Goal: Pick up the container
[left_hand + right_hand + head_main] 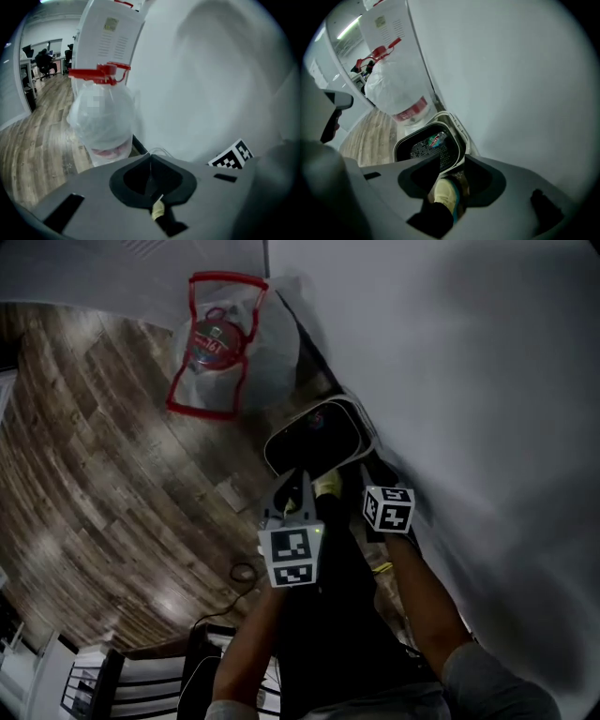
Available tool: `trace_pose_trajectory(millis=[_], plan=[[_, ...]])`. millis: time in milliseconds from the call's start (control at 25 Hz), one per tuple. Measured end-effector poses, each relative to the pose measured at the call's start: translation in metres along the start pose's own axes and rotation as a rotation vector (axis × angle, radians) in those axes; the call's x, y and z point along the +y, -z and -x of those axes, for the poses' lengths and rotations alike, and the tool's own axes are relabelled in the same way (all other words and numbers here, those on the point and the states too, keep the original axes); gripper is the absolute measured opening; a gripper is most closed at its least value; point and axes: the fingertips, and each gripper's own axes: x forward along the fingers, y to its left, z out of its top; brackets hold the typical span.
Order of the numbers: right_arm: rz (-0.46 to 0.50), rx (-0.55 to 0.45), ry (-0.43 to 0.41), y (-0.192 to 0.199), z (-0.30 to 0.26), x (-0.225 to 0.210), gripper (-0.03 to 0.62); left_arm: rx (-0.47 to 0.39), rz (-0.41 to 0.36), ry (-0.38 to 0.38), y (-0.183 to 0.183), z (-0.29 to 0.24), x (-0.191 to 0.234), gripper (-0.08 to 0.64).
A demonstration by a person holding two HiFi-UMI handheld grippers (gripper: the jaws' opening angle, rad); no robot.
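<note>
Black white-rimmed container (423,146) beyond parted, empty jaws of right gripper (452,157); left gripper (151,158) clenched empty.

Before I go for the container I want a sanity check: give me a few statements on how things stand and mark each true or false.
1. The container stands on the floor by the white wall. True.
2. The left tongs grip its rim. False: they are shut on nothing, clear of it.
3. A red frame holds the white bag. True.
4. The container is empty. False: a colourful wrapper lies inside.
5. The right tongs are open. True.
</note>
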Motion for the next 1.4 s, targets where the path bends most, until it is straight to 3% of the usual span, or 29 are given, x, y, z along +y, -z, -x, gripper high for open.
trace_pose_trajectory(millis=[360,720,840,1040,1400], plan=[[-0.32,-0.087,-0.035,0.014,-0.06,-0.03,0.152,0.037,-0.021,0.014,0.038,-0.046,0.005,0.017],[-0.361,-0.1,-0.07,0.01,-0.08,-0.028,0.15,0.011,-0.024,0.029,0.026,-0.045,0.01,0.017],[-0.259,-0.095,-0.068,0.008,-0.069,-0.024,0.15,0.012,-0.025,0.036,0.023,-0.042,0.009,0.017],[-0.066,-0.052,-0.14,0.008,-0.038,0.004,0.15,0.045,-0.007,0.031,0.025,-0.024,0.01,0.017],[0.351,0.178,-0.19,0.005,-0.024,0.025,0.149,0.075,0.013,0.008,0.022,0.005,0.018,0.017]])
